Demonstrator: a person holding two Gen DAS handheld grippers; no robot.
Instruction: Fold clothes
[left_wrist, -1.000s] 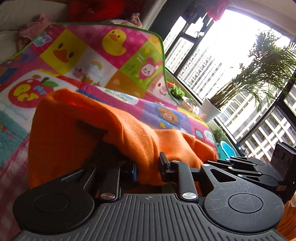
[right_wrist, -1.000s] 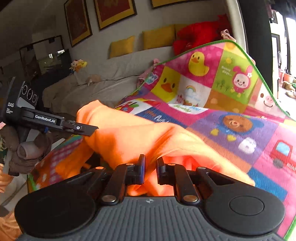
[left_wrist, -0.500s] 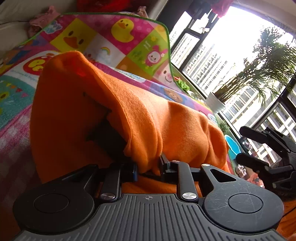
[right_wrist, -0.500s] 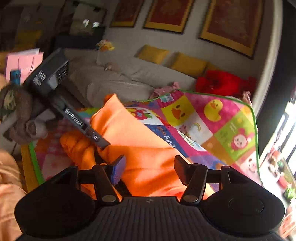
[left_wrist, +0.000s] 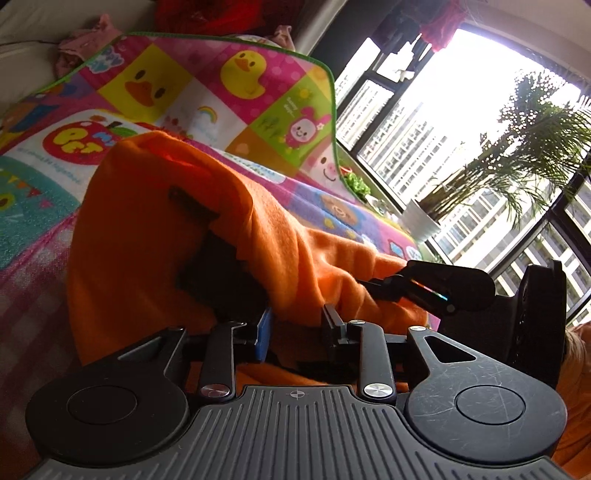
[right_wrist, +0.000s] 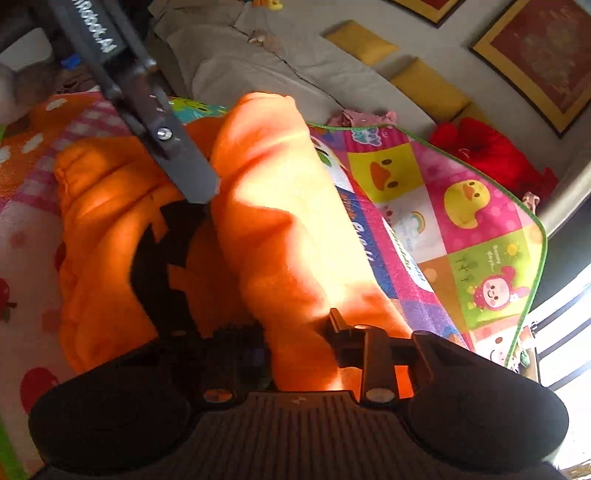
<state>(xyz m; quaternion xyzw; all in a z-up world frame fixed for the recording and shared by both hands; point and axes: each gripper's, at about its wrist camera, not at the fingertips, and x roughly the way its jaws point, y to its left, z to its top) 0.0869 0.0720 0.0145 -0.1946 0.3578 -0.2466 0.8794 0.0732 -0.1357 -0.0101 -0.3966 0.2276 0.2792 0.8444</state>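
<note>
Two views, same orange garment. Left wrist view: left gripper (left_wrist: 295, 328) has just been opening, jaws now a narrow gap with a fold of the orange garment (left_wrist: 155, 236) between them on the colourful play mat (left_wrist: 236, 96); right gripper (left_wrist: 388, 286) reaches in from the right. Right wrist view: right gripper (right_wrist: 299, 343) has just been closing, cloth (right_wrist: 280, 221) between its jaws, but I can't tell if it's pinched.

Right gripper (right_wrist: 297, 334) jaws closing on orange garment (right_wrist: 280, 221) — play mat (right_wrist: 443, 206) beneath.
</note>
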